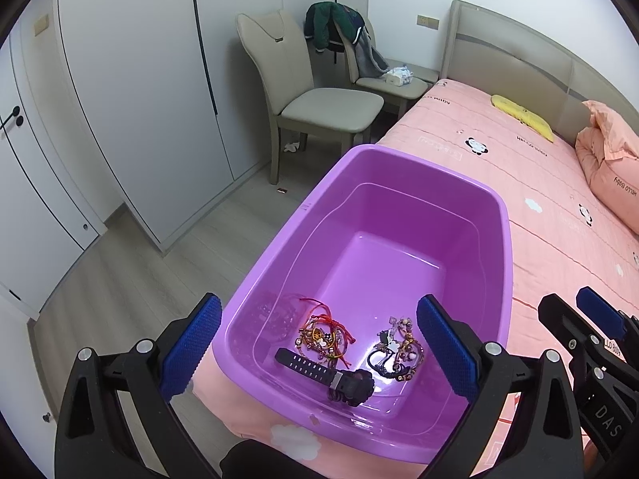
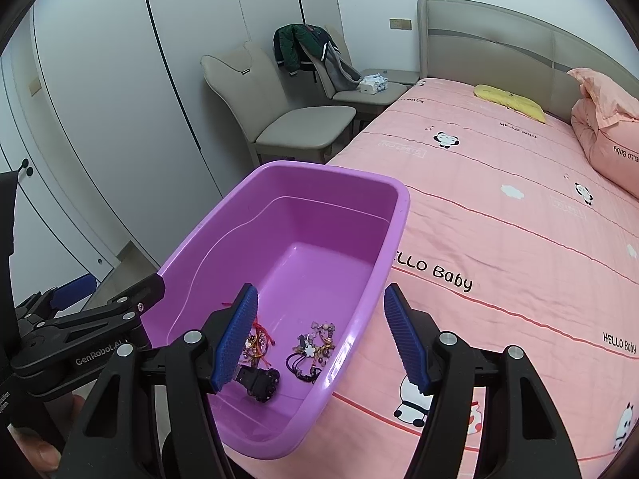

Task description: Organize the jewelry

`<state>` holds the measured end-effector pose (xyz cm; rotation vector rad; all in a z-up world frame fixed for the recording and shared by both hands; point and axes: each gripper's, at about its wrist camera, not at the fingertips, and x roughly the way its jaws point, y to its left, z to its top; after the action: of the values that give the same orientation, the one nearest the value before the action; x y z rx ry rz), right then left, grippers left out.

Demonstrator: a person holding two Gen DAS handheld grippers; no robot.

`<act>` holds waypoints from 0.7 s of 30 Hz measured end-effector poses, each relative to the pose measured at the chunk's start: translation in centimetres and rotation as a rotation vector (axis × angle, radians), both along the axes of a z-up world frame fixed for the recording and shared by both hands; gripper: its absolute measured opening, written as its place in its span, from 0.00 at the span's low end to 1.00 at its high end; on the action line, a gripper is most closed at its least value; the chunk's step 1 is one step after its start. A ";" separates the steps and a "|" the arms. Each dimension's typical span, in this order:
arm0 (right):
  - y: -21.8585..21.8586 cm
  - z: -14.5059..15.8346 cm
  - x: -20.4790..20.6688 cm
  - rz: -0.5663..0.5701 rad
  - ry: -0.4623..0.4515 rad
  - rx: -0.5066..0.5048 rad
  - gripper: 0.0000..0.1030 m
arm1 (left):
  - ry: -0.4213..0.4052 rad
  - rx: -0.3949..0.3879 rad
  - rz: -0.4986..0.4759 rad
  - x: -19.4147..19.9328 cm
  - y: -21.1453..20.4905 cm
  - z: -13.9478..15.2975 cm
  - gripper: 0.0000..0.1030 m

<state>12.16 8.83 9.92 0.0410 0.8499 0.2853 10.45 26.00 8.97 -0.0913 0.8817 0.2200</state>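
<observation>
Purple plastic tub [image 1: 371, 183] on the pink bedspread [image 1: 519, 199], seen from the left wrist. Inside, at the near end: a black watch [image 1: 331, 375], a red-cord bracelet tangle [image 1: 323, 333], a beaded bracelet cluster [image 1: 395, 349] just beside. Left gripper [image 1: 319, 347] spread wide above them, holding nothing.

From the right wrist: same tub [image 2: 383, 215], jewelry at its near end. Right gripper [image 2: 319, 339] wide apart, empty, straddling the tub's right rim.

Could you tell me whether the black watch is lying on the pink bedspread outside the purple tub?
No, the black watch lies inside the purple tub, on its floor next to the tangled bracelets.
</observation>
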 end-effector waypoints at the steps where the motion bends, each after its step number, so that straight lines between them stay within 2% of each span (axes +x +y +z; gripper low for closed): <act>1: 0.0 0.0 0.0 0.000 0.001 0.000 0.61 | 0.000 0.001 -0.001 0.0 0.0 0.0 0.94; 21: 0.1 -0.1 0.0 0.001 0.000 -0.002 0.61 | -0.010 -0.005 0.001 -0.3 0.0 0.3 0.94</act>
<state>12.16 8.96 9.86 0.0387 0.8504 0.2850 10.15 26.05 9.25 -0.0976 0.8723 0.2179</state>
